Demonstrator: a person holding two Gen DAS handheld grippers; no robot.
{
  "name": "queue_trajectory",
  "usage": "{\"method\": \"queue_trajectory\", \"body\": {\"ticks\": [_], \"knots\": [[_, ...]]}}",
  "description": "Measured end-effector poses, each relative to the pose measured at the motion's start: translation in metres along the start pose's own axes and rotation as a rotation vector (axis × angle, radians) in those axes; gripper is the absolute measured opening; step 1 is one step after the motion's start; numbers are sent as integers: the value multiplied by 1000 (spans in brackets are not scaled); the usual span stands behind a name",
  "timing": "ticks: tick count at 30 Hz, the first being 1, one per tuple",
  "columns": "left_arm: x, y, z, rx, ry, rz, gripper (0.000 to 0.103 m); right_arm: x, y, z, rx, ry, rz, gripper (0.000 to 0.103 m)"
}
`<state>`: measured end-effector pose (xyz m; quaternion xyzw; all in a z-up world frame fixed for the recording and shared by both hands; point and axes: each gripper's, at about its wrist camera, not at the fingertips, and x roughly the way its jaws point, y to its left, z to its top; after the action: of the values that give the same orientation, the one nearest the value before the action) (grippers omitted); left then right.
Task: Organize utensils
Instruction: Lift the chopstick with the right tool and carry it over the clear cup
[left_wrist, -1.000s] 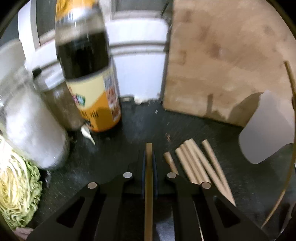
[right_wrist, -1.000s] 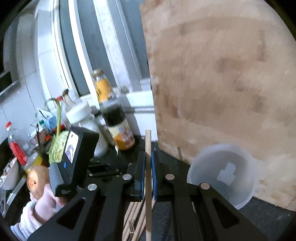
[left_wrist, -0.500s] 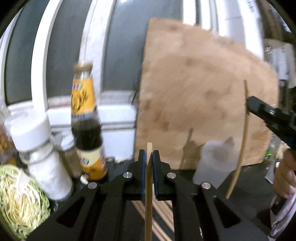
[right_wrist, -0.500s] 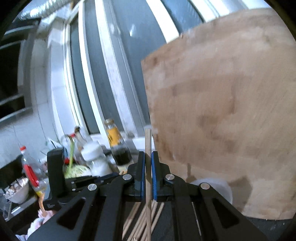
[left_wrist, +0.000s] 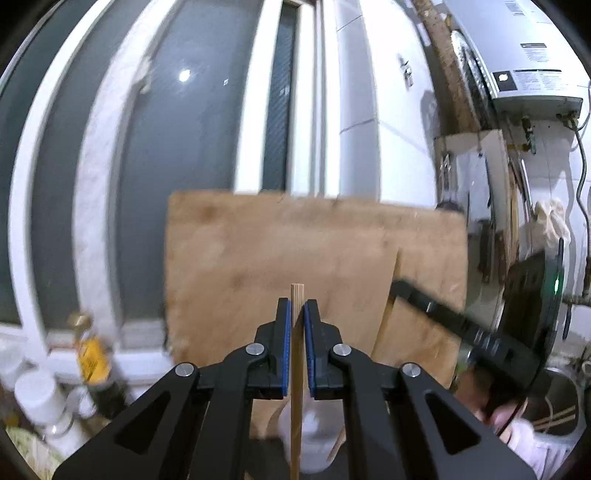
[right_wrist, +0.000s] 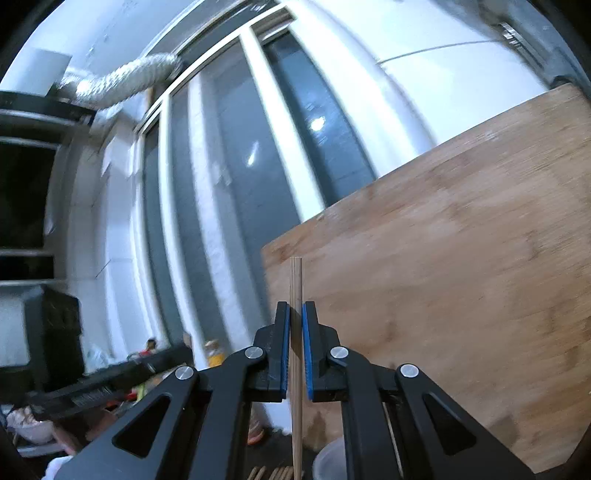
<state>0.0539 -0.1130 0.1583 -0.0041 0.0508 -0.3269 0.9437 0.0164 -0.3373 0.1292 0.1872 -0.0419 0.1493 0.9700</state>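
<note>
My left gripper (left_wrist: 297, 306) is shut on a wooden chopstick (left_wrist: 296, 406), held upright high above the counter. Below it stands a translucent white cup (left_wrist: 314, 439). My right gripper (right_wrist: 293, 310) is shut on another wooden chopstick (right_wrist: 296, 417), also raised and tilted up. In the left wrist view the right gripper (left_wrist: 480, 339) shows at the right with its chopstick (left_wrist: 388, 306) slanting down toward the cup. Several more chopsticks (right_wrist: 273, 472) lie on the counter at the bottom of the right wrist view, beside the cup's rim (right_wrist: 328, 461).
A large wooden cutting board (left_wrist: 295, 258) leans against the window behind the cup; it also shows in the right wrist view (right_wrist: 461, 277). A soy sauce bottle (left_wrist: 90, 354) and white-lidded jars (left_wrist: 37, 398) stand at the left. A sink (left_wrist: 557, 402) lies at the right.
Both grippers have risen and tilted upward with their chopsticks. The counter and the loose chopsticks have dropped almost out of view; the window and wall now fill both views.
</note>
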Motion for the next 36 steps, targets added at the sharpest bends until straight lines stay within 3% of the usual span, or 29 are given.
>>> {"method": "queue_trajectory", "body": {"ticks": [7, 10, 12, 20, 24, 36], "knots": [[28, -19, 47, -42, -84, 23, 6, -13, -24, 11, 48, -102, -80, 8], [40, -11, 47, -117, -128, 7, 6, -5, -32, 7, 46, -96, -122, 8], [49, -5, 40, -146, -142, 37, 6, 5, -38, 2, 51, -61, -148, 8], [94, 14, -17, -195, -13, 75, 6, 41, -48, -16, 34, 126, -214, 8], [103, 25, -37, -250, 27, 58, 6, 56, -60, -26, 87, 227, -189, 8], [121, 52, -73, -323, 119, 70, 6, 79, -72, -45, 127, 340, -204, 8]]}}
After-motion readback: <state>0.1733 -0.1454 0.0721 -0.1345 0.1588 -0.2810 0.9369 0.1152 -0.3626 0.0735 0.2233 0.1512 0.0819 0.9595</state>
